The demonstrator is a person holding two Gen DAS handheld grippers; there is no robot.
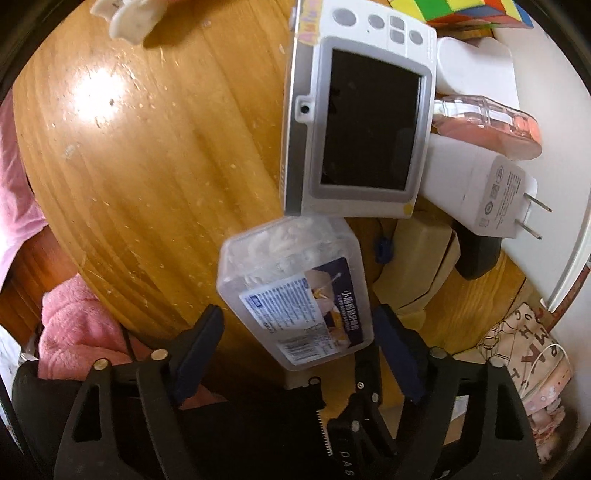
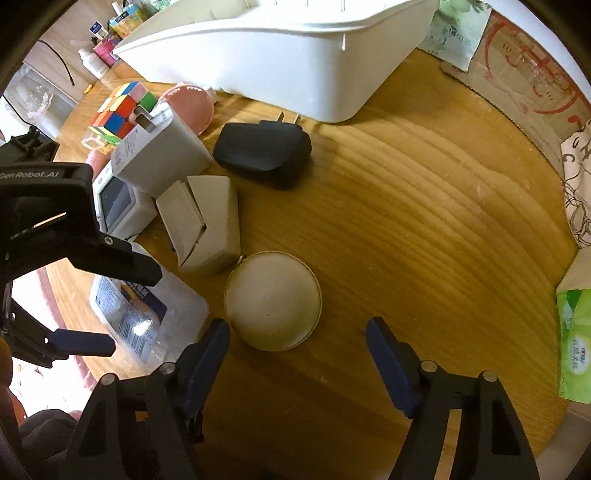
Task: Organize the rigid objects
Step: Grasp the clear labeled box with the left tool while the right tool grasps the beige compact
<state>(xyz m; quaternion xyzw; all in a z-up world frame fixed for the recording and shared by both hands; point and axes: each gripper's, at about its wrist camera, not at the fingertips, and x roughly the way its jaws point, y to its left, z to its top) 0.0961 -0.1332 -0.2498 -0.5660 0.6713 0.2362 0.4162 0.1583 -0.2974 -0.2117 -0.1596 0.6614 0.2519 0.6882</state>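
Observation:
My left gripper [image 1: 299, 317] is open around a clear plastic box with a printed label [image 1: 295, 291], which lies on the round wooden table [image 1: 147, 166]; the box also shows in the right wrist view [image 2: 147, 314]. Beyond it lie a white handheld screen device [image 1: 362, 122], a white charger [image 1: 491, 195], a pink bottle [image 1: 491, 125] and a colour cube [image 1: 461, 11]. My right gripper [image 2: 295, 332] is open and empty, just in front of a round beige case [image 2: 273, 299]. A beige angular case [image 2: 203, 221] and a black charger [image 2: 264, 149] lie beyond it.
A large white bin [image 2: 280, 62] stands at the table's back. A green tissue pack [image 2: 576, 339] and patterned cloth [image 2: 580, 184] sit at the right edge. Pink fabric [image 1: 74, 332] lies beyond the table's left edge. Bottles and boxes [image 2: 107, 40] stand far left.

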